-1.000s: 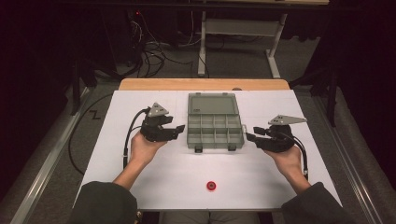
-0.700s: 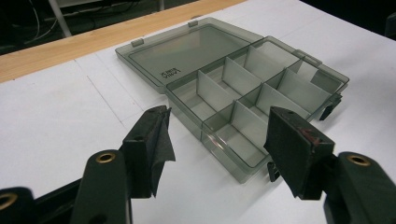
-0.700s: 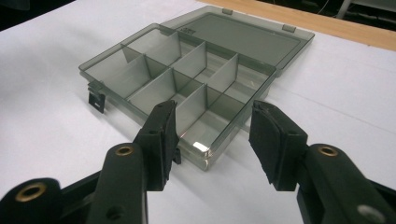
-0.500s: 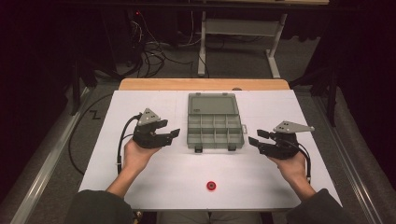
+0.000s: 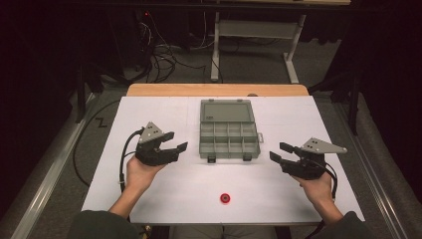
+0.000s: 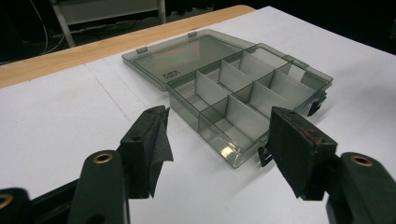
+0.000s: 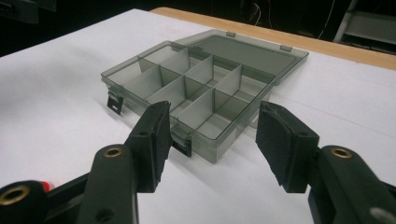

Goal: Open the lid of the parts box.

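**A:** Between the left gripper and the right gripper lies the organizer box, flat on the white tabletop. Do you see it the same way?

**B:** Yes. Its lid is swung fully open and lies flat on the far side of the tray, away from both grippers. The tray is split into 8 compartments, 2 rows of 4.

**A:** How does the left gripper stand?

**B:** Its 2 jaws are spread wide with nothing between them. It sits just beside the box's left edge, apart from it, jaws pointing toward the box. In the left gripper view the near corner of the box shows through the gap between the jaws.

**A:** And the right gripper?

**B:** Its jaws have just been opening, and they are wide apart now, with nothing held. It is near the box's right front corner, not touching. In the right gripper view the box lies just ahead of the jaws, 2 dark latches hanging on its front wall.

**A:** Anything else near the grippers?

**B:** A small red ring lies on the tabletop, nearer the person than both grippers and roughly midway between them, well apart from the box.
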